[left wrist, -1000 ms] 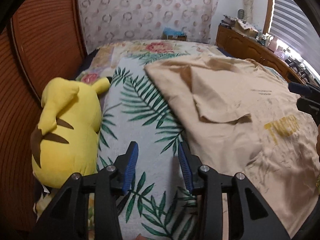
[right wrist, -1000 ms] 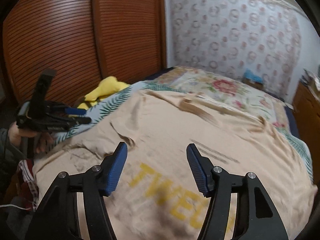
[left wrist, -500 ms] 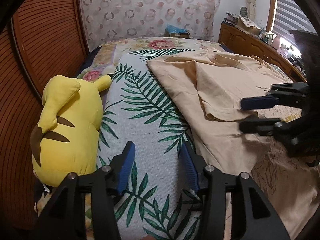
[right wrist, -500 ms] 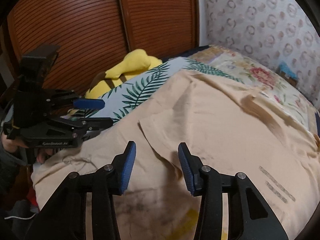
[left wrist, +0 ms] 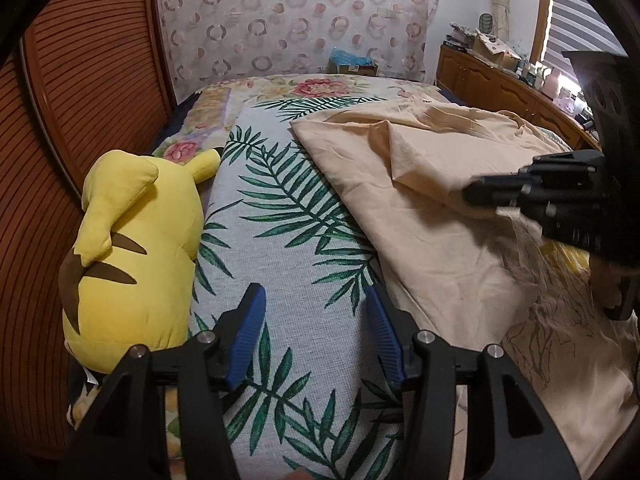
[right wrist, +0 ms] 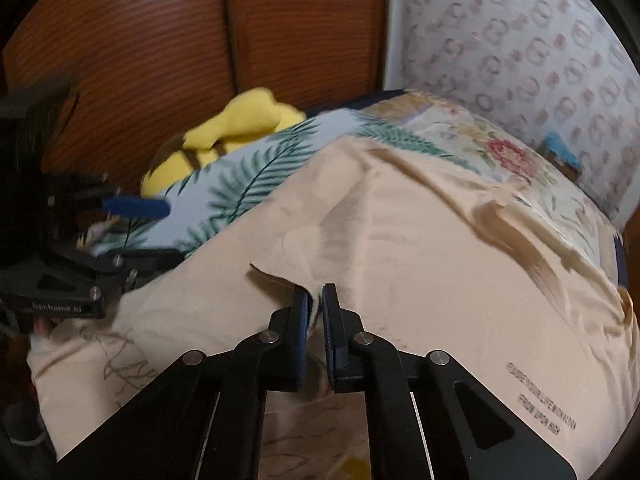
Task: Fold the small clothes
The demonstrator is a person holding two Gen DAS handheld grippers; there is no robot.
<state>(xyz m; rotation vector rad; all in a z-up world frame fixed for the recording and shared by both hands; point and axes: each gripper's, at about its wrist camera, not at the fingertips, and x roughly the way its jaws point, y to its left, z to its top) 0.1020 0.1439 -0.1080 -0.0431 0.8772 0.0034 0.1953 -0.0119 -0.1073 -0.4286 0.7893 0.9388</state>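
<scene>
Right gripper (right wrist: 316, 300) — jaws drawn nearly together on the folded-over sleeve edge of the beige T-shirt (right wrist: 420, 264); a sliver of cloth shows between the pads, so it appears to have the fabric pinched. The frame is blurred, so how firm the bite is cannot be told.

Left gripper (left wrist: 316, 320) — jaws wide apart, holding nothing, hovering over the bare leaf-print bedcover (left wrist: 288, 248) just beside the shirt's near side edge.

T-shirt — spread flat on the bed, printed side up, its long axis running from the person toward the headboard wall. It lies to the right of the left gripper and directly under and ahead of the right one. One sleeve is turned in onto the body panel; its free corner sits at the right gripper's tips.

Relation governing the next move, as a judgement: the right gripper is the nearer and already on the cloth, while the left would need to shift rightward to reach the side hem before any lengthwise fold.

Yellow plush toy (left wrist: 132, 248) — at the bed's left margin against the slatted wooden doors (left wrist: 92, 80), well apart from the shirt.
</scene>
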